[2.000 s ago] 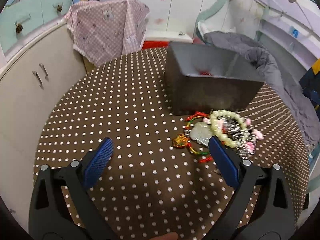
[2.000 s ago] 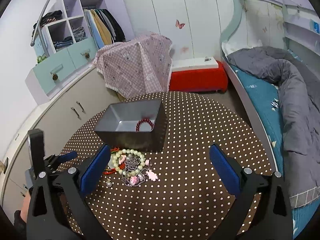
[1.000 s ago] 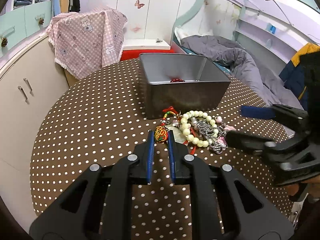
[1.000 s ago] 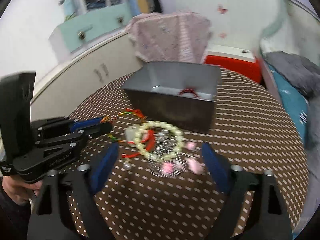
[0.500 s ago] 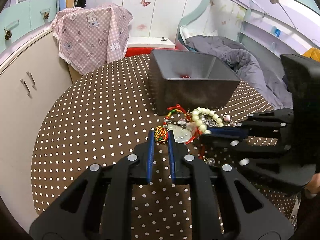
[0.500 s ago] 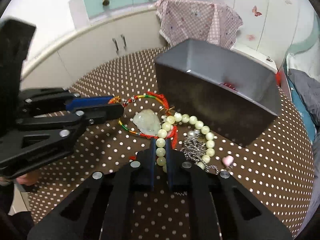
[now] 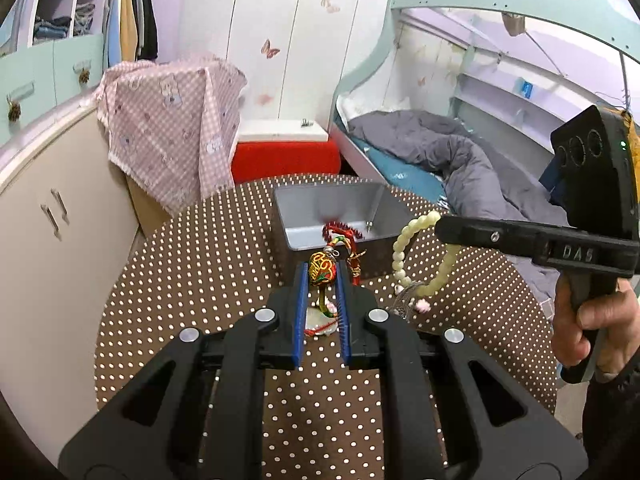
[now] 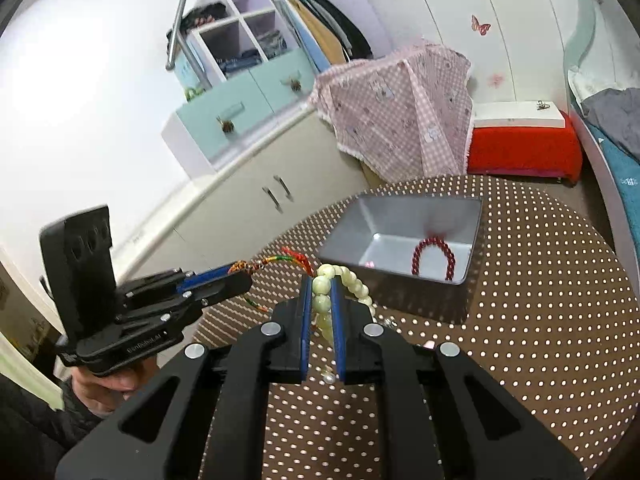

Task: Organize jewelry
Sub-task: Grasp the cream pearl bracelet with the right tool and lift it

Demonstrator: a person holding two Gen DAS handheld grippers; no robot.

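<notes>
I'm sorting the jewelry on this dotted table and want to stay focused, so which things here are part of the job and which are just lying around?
Part of the job:
- left gripper, shut on the knotted cord pendant
- right gripper, shut on the pale bead bracelet
- gray box holding the red bead bracelet
- silver chain on the table

Just lying about:
- pink checked cloth
- gray duvet

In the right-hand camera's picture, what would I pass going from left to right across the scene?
The other hand's tool → pale green bead bracelet pinched in this tool → grey box with a red bead bracelet inside → red bench.
</notes>
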